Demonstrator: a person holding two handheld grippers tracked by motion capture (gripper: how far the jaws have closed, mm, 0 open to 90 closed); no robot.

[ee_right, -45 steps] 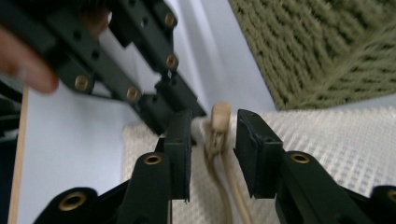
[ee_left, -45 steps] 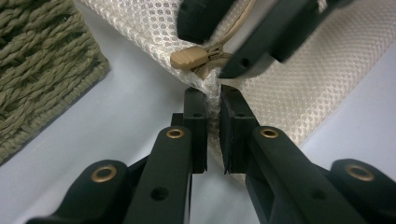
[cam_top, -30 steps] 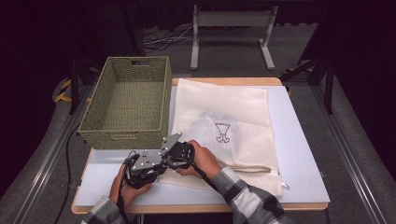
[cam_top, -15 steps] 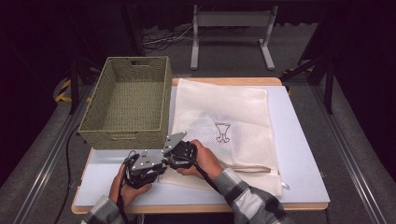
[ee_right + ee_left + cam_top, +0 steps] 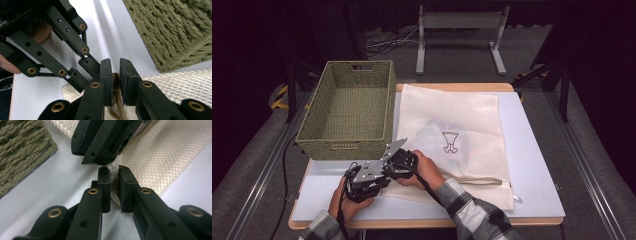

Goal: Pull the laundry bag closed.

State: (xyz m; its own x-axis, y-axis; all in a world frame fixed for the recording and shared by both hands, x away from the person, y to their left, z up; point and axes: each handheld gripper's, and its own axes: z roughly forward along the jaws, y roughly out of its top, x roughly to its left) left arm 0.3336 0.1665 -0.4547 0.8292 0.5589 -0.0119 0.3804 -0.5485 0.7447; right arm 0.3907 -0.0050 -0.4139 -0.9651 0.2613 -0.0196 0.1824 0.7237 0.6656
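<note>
A cream mesh laundry bag (image 5: 452, 110) lies flat on the white table (image 5: 537, 165). Both grippers meet at its near left corner. My left gripper (image 5: 379, 181) (image 5: 113, 173) is shut on a bunched bit of the mesh bag (image 5: 162, 157). My right gripper (image 5: 391, 171) (image 5: 115, 66) faces it, tip to tip. Its jaws have just been closing, and they are shut on a tan cord (image 5: 115, 78) at the bag's edge (image 5: 175, 85). A hand holds each gripper.
A woven green basket (image 5: 342, 147) stands empty at the left of the table, close behind the grippers (image 5: 20, 150) (image 5: 180, 30). A small printed mark (image 5: 451, 142) sits on the middle of the bag. A metal stand (image 5: 459, 35) is on the floor beyond the table.
</note>
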